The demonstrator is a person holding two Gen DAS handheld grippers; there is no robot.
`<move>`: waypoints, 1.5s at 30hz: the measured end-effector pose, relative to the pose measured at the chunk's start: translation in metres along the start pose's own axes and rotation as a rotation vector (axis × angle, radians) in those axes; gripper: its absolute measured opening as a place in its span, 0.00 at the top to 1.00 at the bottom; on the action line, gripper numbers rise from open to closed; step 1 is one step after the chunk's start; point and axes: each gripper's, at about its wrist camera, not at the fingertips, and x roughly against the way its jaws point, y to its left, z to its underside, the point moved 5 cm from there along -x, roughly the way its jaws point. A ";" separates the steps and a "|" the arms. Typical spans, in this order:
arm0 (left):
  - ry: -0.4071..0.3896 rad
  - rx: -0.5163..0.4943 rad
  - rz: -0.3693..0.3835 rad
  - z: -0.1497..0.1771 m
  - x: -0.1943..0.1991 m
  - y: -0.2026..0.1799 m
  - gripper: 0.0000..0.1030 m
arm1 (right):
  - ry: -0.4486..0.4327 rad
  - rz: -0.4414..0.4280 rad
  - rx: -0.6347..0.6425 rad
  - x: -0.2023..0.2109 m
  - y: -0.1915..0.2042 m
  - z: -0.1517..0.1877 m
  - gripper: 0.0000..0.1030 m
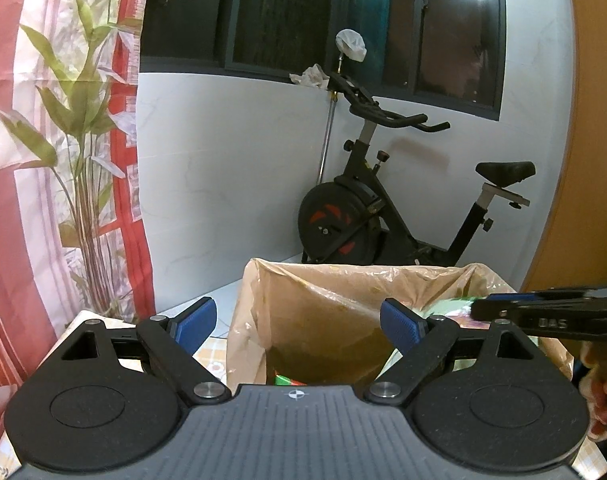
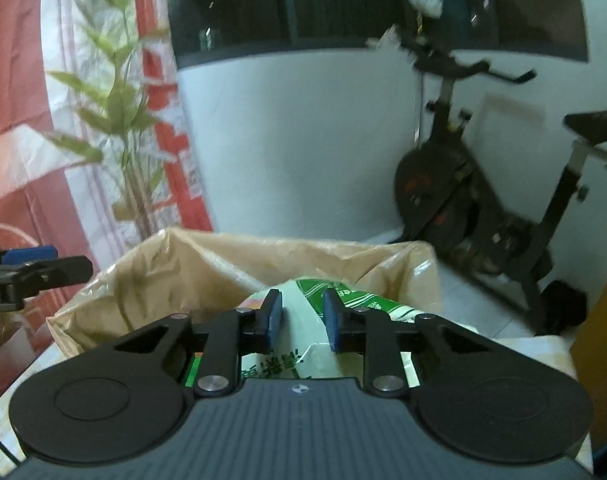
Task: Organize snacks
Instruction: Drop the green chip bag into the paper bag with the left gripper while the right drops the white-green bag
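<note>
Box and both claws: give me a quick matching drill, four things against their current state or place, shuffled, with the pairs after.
Things:
1. left claw
2. right claw
3. lined box
4. exercise bike

States or places:
A. stands on the floor by the white wall, beyond the box
B. open, holding nothing, at the box's mouth
C. holds a red and green packet deep inside
D. closed on the green and white snack bag over the box

Pairs: 1-B, 2-D, 3-C, 4-A
</note>
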 end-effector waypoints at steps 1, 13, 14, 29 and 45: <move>0.003 0.001 -0.002 0.000 0.000 0.000 0.12 | 0.019 -0.005 0.003 -0.005 0.000 -0.001 0.73; 0.001 0.023 0.001 0.005 0.008 0.010 0.12 | -0.046 0.029 0.033 0.034 -0.001 -0.024 0.53; 0.002 0.028 0.004 0.006 0.008 0.010 0.12 | -0.034 0.034 0.029 0.042 -0.002 -0.019 0.52; 0.002 0.028 0.017 0.014 0.013 0.012 0.12 | 0.089 -0.092 -0.469 0.038 -0.030 0.016 0.28; 0.018 0.068 0.007 0.018 0.015 0.013 0.12 | 0.250 -0.047 -0.166 -0.020 -0.009 0.004 0.53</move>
